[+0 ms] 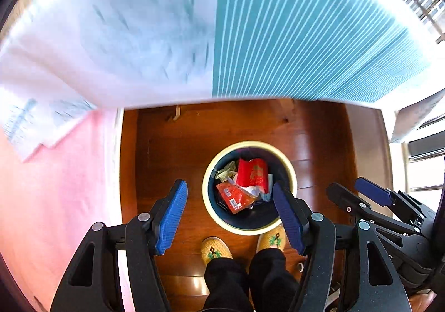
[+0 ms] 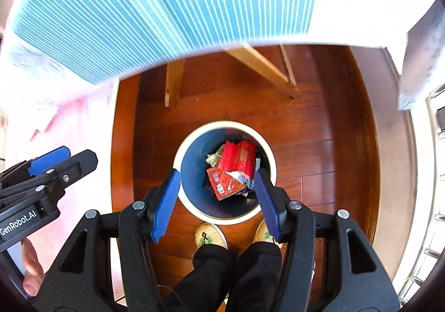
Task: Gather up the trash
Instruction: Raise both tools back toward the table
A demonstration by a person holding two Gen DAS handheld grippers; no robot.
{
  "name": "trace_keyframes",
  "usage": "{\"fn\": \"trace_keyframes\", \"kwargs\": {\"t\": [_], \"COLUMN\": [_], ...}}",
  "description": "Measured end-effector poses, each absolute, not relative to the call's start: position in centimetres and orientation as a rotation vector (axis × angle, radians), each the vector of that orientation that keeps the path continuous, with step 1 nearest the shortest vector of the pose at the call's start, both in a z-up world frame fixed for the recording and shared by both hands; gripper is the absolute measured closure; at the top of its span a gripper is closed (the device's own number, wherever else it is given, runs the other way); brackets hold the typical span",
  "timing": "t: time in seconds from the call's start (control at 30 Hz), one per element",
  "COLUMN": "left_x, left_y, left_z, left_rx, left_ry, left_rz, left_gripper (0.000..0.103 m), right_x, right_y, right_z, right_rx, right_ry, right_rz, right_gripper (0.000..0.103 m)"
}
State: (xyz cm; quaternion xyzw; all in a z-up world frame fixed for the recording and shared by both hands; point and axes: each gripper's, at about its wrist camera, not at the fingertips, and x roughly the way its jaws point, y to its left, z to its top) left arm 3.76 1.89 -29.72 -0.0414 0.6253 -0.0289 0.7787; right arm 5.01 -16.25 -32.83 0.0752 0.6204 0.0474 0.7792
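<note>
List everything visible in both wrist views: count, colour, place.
trash bin: 1, cream rim, dark blue inside, on the floor under both claws
red packet: 1, red with gold print, on top of the trash in the bin
orange wrapper: 1, orange-red with barcode, in the bin below the red packet
crumpled paper: 1, greenish, in the bin left of the red packet
striped cloth: 1, teal with white stripes, on the table above
pink cloth: 1, pink, hanging at left
table legs: wooden, beyond the bin
floor: reddish-brown wood
slippers: 2, yellow woven, near the bin
legs: 2, black trousers
left claw: open, empty, blue pads
right claw: open, empty, blue pads
</note>
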Motion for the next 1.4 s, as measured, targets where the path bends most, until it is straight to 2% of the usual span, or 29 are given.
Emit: {"fn": "trace_keyframes", "kwargs": {"t": [0.4, 0.7, 1.13, 1.4], "left_x": [3.1, 1.8, 3.8, 7.7], "left_y": [2.1, 4.0, 7.2, 7.6], "left_z": [-13.2, -3.4, 6.7, 10.7], "left_rx": [-0.079, -0.112, -0.048, 0.001], "left_ry": [1.204, 1.074, 0.895, 0.827], "left_rz": [-0.157, -0.2, -0.215, -0.206], "left_gripper": [0.037, 0.037, 0.037, 0.037], "right_x": [4.3, 3.4, 5.6, 9.6], "right_y": [-16.1, -15.0, -13.6, -13.0], "right_z": [-18.1, -7.7, 3.1, 7.3], "right_rx": [0.17, 0.162, 0.143, 0.113], "right_ry": [1.229, 1.085, 0.878, 0.807], "right_rz": [0.101, 0.095, 0.077, 0.094], "right_gripper": [0.051, 0.05, 0.05, 0.05]}}
